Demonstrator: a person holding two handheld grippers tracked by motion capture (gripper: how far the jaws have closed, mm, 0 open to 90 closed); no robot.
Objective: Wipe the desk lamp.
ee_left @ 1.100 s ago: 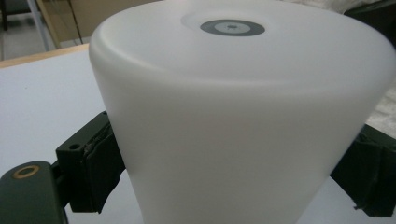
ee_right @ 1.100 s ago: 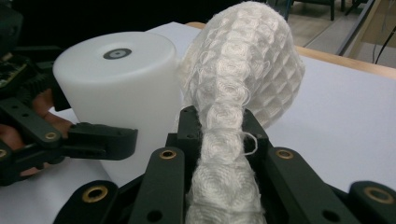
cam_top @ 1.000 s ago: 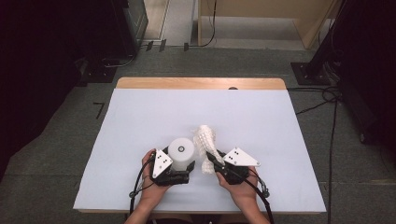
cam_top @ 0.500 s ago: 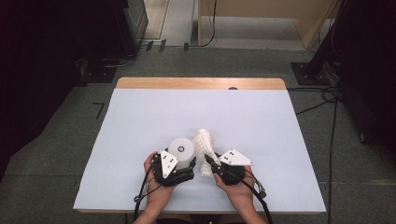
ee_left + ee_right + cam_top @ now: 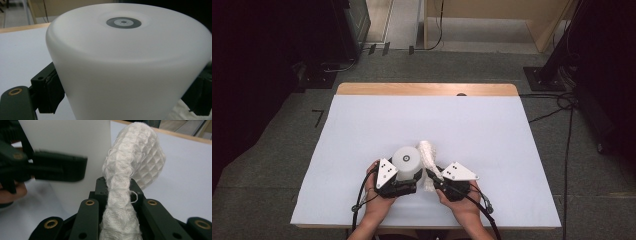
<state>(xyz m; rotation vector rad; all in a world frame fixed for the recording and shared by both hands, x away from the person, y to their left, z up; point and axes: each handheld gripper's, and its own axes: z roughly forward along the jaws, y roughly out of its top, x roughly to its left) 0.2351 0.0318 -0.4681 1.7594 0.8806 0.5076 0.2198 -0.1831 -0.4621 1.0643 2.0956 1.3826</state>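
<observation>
A white plastic cup (image 5: 406, 160) stands upside down near the table's front edge, with a grey ring on its upturned base. My left gripper (image 5: 404, 176) is shut on the cup's sides. In the left gripper view the cup (image 5: 125, 62) sits between the two black pads (image 5: 48, 91). A white waffle-weave cloth (image 5: 430, 154), bunched into a roll, rises just right of the cup. My right gripper (image 5: 434, 176) is shut on it. In the right gripper view the cloth (image 5: 130, 170) runs up between the jaws of my right gripper (image 5: 119, 197), close beside the cup (image 5: 70, 142).
The table (image 5: 362, 125) has a white cover, and a wooden strip (image 5: 427, 89) shows along its far edge. Bare cover stretches to the left, right and far side of the hands. Cables (image 5: 562, 105) lie on the grey floor at the right.
The right gripper and the cloth have edged slightly left, closer to the cup. The left gripper and the cup have kept still.
</observation>
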